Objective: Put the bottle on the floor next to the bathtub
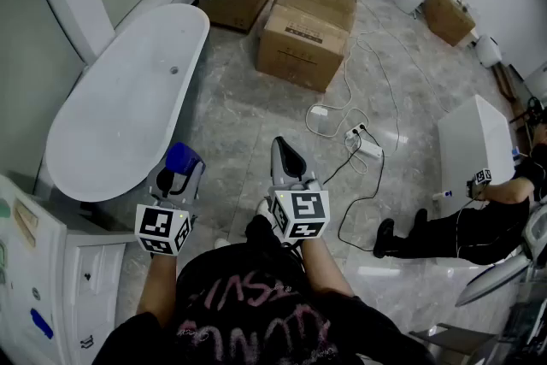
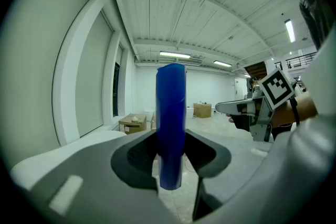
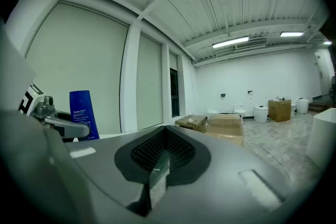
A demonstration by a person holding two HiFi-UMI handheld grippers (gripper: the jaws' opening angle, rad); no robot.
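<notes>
My left gripper (image 1: 177, 175) is shut on a blue bottle (image 1: 182, 159), held upright above the floor near the foot end of the white bathtub (image 1: 128, 98). In the left gripper view the blue bottle (image 2: 171, 131) stands tall between the jaws of the left gripper (image 2: 170, 157). My right gripper (image 1: 288, 156) is shut with nothing in it, a little to the right of the left one. In the right gripper view the jaws of the right gripper (image 3: 164, 157) are pressed together, and the blue bottle (image 3: 84, 115) shows at the far left.
Cardboard boxes (image 1: 308, 21) stand on the marble floor beyond the tub. A white power strip and cable (image 1: 363, 141) lie to the right. A person in black (image 1: 466, 226) sits on the floor by a white box (image 1: 474, 141). A white cabinet (image 1: 51, 269) is at my left.
</notes>
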